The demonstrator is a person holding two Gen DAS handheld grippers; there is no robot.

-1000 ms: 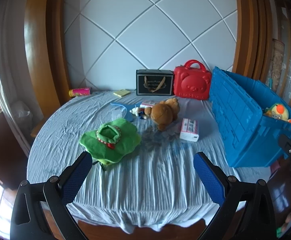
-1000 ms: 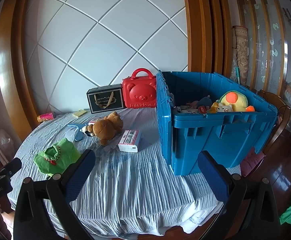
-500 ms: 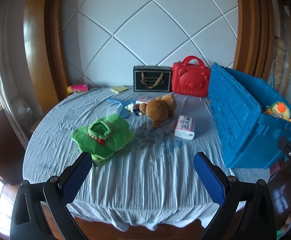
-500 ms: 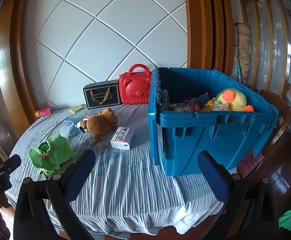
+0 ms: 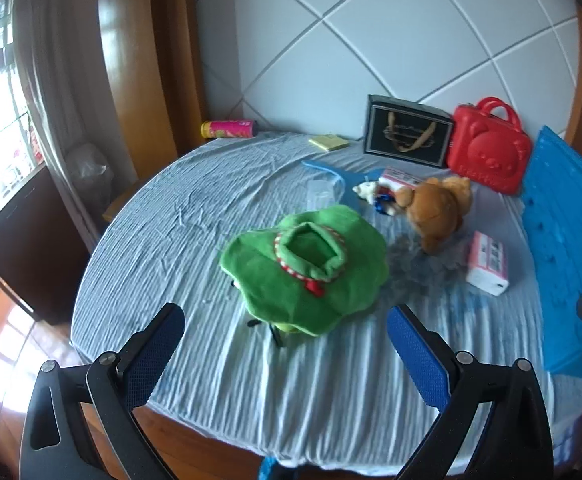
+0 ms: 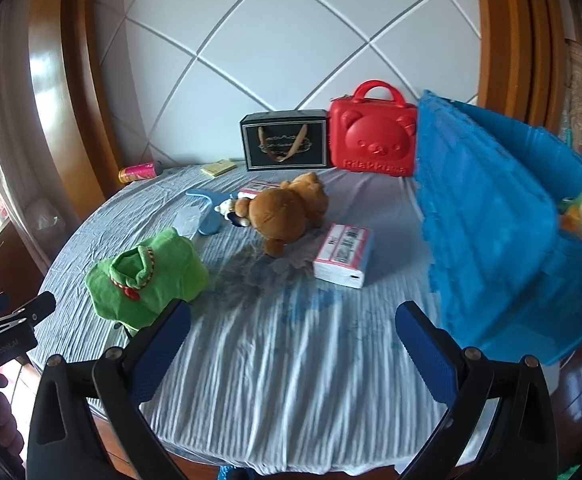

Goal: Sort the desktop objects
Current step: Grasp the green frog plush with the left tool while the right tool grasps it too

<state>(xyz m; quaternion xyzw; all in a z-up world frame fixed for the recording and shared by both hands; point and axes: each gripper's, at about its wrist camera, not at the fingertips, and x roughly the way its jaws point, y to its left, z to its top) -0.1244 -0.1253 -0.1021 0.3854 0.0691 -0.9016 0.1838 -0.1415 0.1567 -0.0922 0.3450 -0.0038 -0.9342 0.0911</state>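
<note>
Round table, blue crate along its right edge. Green plush sits just ahead of the left hand-held gripper, jaws wide; brown bear and white box lie beyond the right hand-held gripper, equally wide, bare cloth between.

green plush, red case, blue crate

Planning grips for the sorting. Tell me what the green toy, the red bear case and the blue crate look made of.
Green toy: soft plush fabric, matte and fuzzy, slumped in folds.
Red bear case: probably hard moulded plastic, glossy, with an embossed face and rigid handle.
Blue crate: rigid plastic, matte, with ribbed walls.
</note>
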